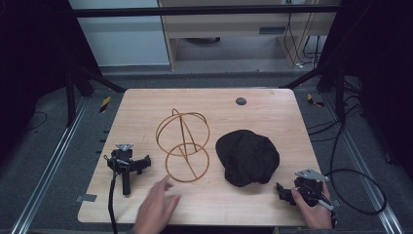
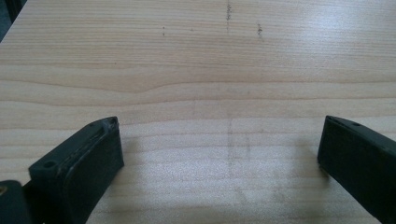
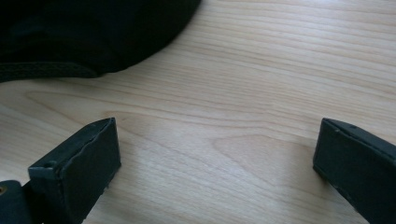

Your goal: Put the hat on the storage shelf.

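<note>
At the near edge of the wooden table, a bare left hand is seen beside the left gripper, which lies unheld on the tabletop with its jaws spread wide. The right gripper is gripped by the right hand at the near right corner, its jaws likewise parted and holding nothing. A wire stand is found mid-table, with a black cap just to its right.

Left gripper jaws spread wide, low over bare wooden table
</note>
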`<state>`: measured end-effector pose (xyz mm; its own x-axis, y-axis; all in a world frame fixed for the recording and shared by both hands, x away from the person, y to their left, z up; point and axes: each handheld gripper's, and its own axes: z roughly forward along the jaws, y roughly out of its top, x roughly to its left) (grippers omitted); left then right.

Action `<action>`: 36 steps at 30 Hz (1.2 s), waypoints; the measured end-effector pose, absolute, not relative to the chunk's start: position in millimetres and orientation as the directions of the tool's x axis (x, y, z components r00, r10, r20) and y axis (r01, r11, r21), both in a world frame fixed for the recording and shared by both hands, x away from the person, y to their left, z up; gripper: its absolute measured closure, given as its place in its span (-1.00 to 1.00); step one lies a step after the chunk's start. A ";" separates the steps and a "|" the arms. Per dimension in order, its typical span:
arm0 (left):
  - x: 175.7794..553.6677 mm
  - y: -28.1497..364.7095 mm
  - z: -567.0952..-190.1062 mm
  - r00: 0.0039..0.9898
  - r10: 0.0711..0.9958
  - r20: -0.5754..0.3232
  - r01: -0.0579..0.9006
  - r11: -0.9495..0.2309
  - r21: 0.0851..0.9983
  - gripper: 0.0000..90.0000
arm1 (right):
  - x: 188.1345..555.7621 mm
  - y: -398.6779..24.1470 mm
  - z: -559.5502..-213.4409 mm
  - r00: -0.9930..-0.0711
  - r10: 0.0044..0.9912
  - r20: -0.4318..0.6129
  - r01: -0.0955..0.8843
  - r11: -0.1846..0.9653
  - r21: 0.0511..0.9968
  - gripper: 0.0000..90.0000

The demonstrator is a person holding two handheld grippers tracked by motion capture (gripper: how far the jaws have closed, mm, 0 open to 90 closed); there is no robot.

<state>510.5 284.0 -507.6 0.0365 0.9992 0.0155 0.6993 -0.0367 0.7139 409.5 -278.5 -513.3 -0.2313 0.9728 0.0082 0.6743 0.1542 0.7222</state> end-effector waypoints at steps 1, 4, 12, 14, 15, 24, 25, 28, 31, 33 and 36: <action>510.5 284.1 -507.6 0.036 0.999 0.016 0.699 -0.037 0.714 -1.00 | 409.6 -278.2 -513.1 -0.243 0.970 0.007 0.672 0.163 0.722 -0.97; 510.5 284.1 -507.6 0.037 0.999 0.016 0.699 -0.037 0.714 -1.00 | 410.5 -277.2 -509.7 -0.242 0.969 0.042 0.682 0.140 0.718 -0.89; 510.6 284.0 -507.5 0.036 0.999 0.015 0.700 -0.036 0.714 -1.00 | 402.3 -266.8 -493.2 -0.305 0.948 0.088 0.693 0.157 0.703 -0.80; 510.5 284.0 -507.6 0.036 0.999 0.015 0.699 -0.036 0.714 -1.00 | 400.2 -264.0 -487.7 -0.333 0.938 0.097 0.690 0.173 0.703 -0.78; 510.5 284.0 -507.5 0.036 0.999 0.015 0.700 -0.036 0.714 -1.00 | 400.0 -262.7 -484.4 -0.341 0.936 0.092 0.689 0.182 0.702 -0.76; 510.7 285.2 -507.6 0.051 0.999 0.015 0.698 -0.046 0.714 -1.00 | 402.5 -252.7 -439.3 -0.408 0.911 0.059 0.681 0.260 0.684 -0.70; 510.7 285.3 -507.6 0.052 0.999 0.015 0.699 -0.047 0.714 -1.00 | 403.1 -251.8 -434.6 -0.417 0.908 0.050 0.680 0.275 0.680 -0.70; 510.6 285.6 -507.5 0.055 0.998 0.015 0.699 -0.049 0.713 -1.00 | 404.6 -247.6 -420.5 -0.439 0.897 0.049 0.675 0.293 0.678 -0.70; 510.8 286.7 -507.5 0.065 0.998 0.016 0.699 -0.057 0.713 -1.00 | 407.4 -243.3 -407.2 -0.451 0.892 0.027 0.665 0.315 0.677 -0.70; 510.8 286.8 -507.5 0.067 0.998 0.015 0.699 -0.057 0.713 -1.00 | 410.0 -240.3 -397.6 -0.460 0.887 0.031 0.660 0.319 0.680 -0.70; 510.8 286.7 -507.5 0.066 0.998 0.015 0.699 -0.057 0.713 -1.00 | 414.7 -234.3 -383.8 -0.474 0.880 0.003 0.648 0.346 0.679 -0.70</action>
